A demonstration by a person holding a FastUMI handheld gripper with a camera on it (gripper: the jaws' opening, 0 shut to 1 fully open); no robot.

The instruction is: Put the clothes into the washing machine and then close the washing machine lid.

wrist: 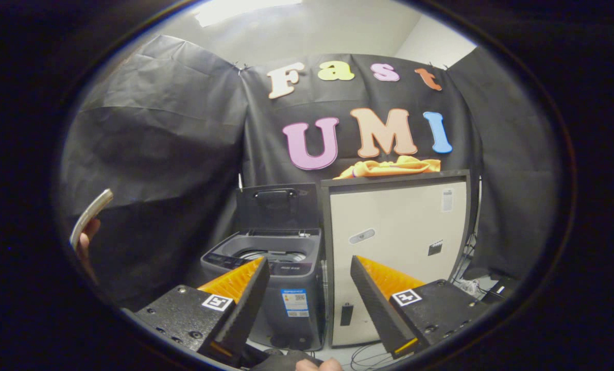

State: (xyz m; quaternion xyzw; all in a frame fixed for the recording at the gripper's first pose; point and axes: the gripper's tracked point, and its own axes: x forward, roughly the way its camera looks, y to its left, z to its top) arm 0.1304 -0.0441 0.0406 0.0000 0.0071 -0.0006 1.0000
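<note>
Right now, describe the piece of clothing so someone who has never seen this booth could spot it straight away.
Beyond the open gripper, a tall pale cabinet stands against the black cloth wall, right beside the small grey washing machine with its lid raised. The orange garment lies crumpled on the cabinet's flat top. It is the one soft, bright orange thing up there, among hard boxy appliances.

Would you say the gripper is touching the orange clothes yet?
Apart. In the gripper view, the open gripper sits well short of the orange clothes lying atop the cabinet.

The gripper hangs level, fingers spread wide (nothing between them).
</note>
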